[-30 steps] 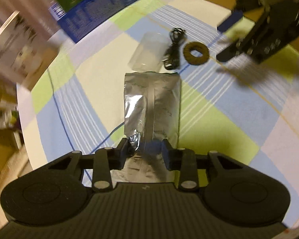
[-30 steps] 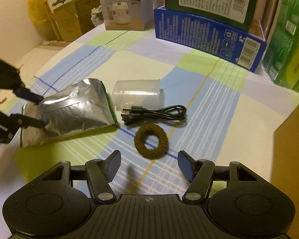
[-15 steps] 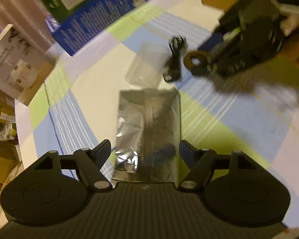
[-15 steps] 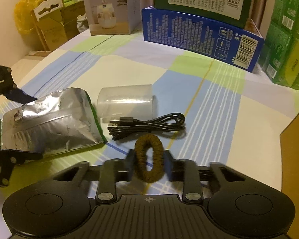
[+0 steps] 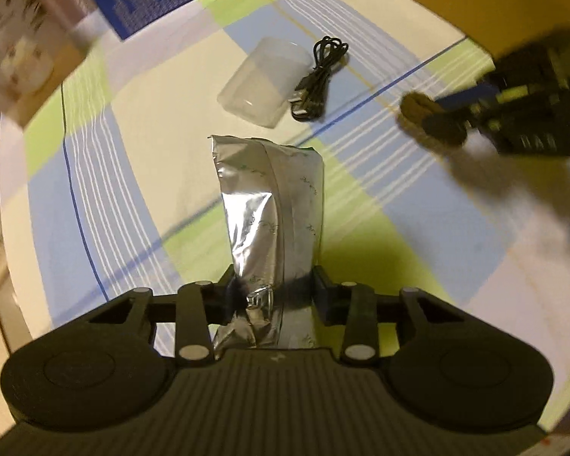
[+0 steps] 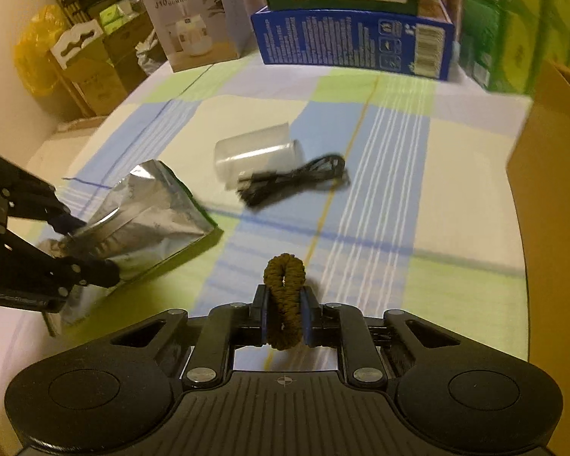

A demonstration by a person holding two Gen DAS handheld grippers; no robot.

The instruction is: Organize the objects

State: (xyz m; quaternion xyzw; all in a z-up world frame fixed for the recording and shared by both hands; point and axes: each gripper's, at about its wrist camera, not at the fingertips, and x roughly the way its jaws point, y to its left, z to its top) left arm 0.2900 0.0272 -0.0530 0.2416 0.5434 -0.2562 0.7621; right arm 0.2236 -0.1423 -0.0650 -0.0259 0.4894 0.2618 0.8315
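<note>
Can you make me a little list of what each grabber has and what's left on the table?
left gripper: jaws closing on the silver foil bag
right gripper: shut on the brown hair tie
lying on tablecloth: clear plastic cup on its side, black cable beside it
at right edge: cardboard box

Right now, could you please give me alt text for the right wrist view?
The right gripper has its jaws shut on a brown hair tie above a checked tablecloth. At left, the left gripper pinches a foil pouch; a clear cup and black cable lie beyond.
</note>
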